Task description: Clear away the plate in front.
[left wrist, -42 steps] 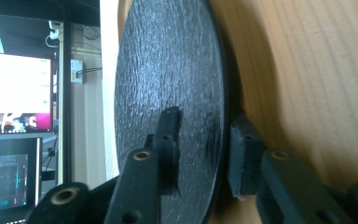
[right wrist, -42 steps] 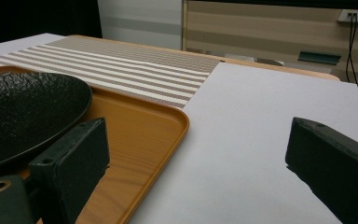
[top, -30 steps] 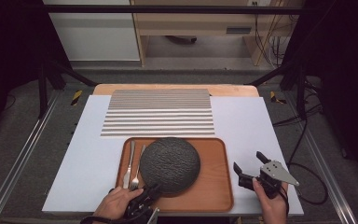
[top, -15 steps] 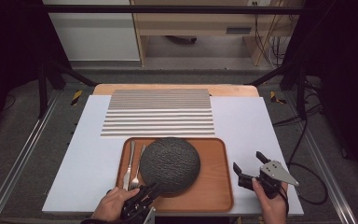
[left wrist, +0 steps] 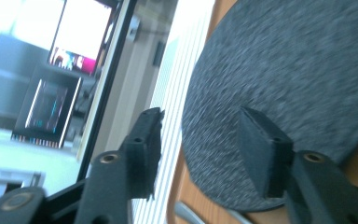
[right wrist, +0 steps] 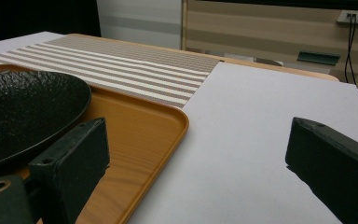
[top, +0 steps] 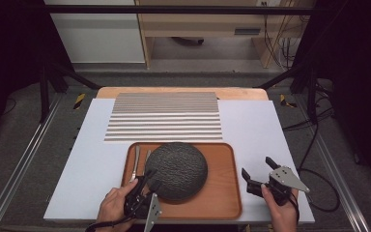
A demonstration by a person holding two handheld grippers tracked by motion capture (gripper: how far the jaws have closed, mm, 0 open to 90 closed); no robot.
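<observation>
high view, left gripper [top: 150,180] jaws just opening, nothing between them, at dark plate [top: 176,170] edge, right gripper [top: 258,173] jaws apart beside tray [top: 222,193]

So the worktop [top: 251,130] has a striped mat [top: 164,116] lying across its far middle, and right in front of that, touching its near edge, sits the tray [top: 224,186]. On the tray there's a plate [top: 176,170] roughly in the middle, with a fork [top: 147,157] and a knife [top: 135,162] lying side by side just left of it. Left gripper [top: 147,186] is over the tray's near-left corner by the plate's rim, right gripper [top: 258,176] is off to the tray's right.
</observation>
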